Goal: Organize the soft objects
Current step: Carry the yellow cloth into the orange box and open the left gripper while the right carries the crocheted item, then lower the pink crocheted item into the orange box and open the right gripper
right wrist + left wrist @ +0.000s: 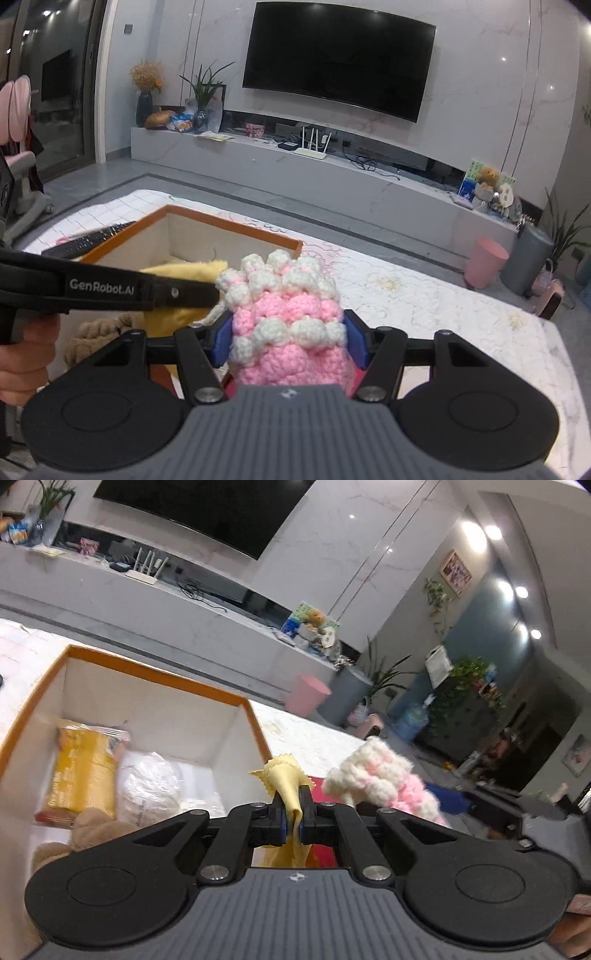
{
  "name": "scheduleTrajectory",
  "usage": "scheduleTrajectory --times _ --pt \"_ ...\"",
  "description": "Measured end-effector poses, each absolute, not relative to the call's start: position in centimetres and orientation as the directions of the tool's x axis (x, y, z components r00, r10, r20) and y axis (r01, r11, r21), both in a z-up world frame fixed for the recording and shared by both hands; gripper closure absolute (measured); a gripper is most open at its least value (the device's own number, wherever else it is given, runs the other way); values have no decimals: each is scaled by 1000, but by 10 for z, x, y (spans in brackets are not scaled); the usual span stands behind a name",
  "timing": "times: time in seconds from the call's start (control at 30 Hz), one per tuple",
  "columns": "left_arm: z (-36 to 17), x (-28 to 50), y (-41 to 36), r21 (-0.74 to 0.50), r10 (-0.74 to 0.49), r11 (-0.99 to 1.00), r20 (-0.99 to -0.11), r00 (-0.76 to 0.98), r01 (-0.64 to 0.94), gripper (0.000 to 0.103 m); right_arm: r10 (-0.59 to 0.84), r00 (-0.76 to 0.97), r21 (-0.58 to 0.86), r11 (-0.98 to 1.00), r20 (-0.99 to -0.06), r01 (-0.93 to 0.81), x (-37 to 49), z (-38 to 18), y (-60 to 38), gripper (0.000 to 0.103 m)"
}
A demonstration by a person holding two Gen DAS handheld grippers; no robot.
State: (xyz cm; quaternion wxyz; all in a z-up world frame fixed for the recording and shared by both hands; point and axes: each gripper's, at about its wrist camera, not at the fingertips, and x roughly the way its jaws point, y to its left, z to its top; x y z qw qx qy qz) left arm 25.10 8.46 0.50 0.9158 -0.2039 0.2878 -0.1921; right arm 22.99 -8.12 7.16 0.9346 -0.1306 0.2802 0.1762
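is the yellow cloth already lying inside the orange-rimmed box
No, the yellow cloth is pinched between the fingers of the left gripper, beside the box rather than in it.

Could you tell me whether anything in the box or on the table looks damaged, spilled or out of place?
Nothing stands out: the box sits upright with its packets lying inside, nothing spilled on the table.

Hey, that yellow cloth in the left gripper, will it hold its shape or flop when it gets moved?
Probably floppy: the yellow cloth folds and droops below the left gripper, which is pinched shut on it. Likely light, since a thin pinch carries it. It may sag over the box rim rather than drop cleanly.
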Motion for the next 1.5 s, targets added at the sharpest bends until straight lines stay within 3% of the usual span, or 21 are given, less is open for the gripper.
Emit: scheduleTrajectory --times 0.07,0.13,0.2,0.33,0.5,0.73,0.93,1.13,1.3,1.5 --pt "6 247 77 -369 -363 909 -479 799 192 89 251 783 -154 903 -570 -401 228 71 -80 43" --pt "5 244 69 -268 -279 950 -502 818 159 44 249 783 -155 903 -570 -401 229 72 -78 43" --pt "5 241 68 -236 -227 964 -499 836 121 35 247 783 -159 902 -570 -401 227 72 -76 44" --pt "9 236 78 -283 -211 955 -456 865 83 16 241 794 -163 906 -557 -390 223 73 -78 44" --pt "15 231 93 -312 -180 949 -425 887 43 12 251 792 -166 901 -557 -402 217 70 -82 44" --pt "27 219 102 -192 -50 981 -387 921 -27 12 244 781 -166 900 -574 -402 222 66 -71 44" --pt "29 218 133 -306 -56 949 -391 919 -73 11 253 768 -170 890 -588 -423 224 61 -54 44" --pt "27 216 153 -299 -27 949 -397 918 -101 11 297 732 -191 844 -613 -502 225 60 -33 43" --pt "18 219 180 -370 13 909 -435 900 -192 11 274 712 -161 864 -646 -478 247 59 -18 43" --pt "16 214 200 -395 49 886 -439 897 -241 10 275 608 -109 849 -744 -518 287 53 6 43"
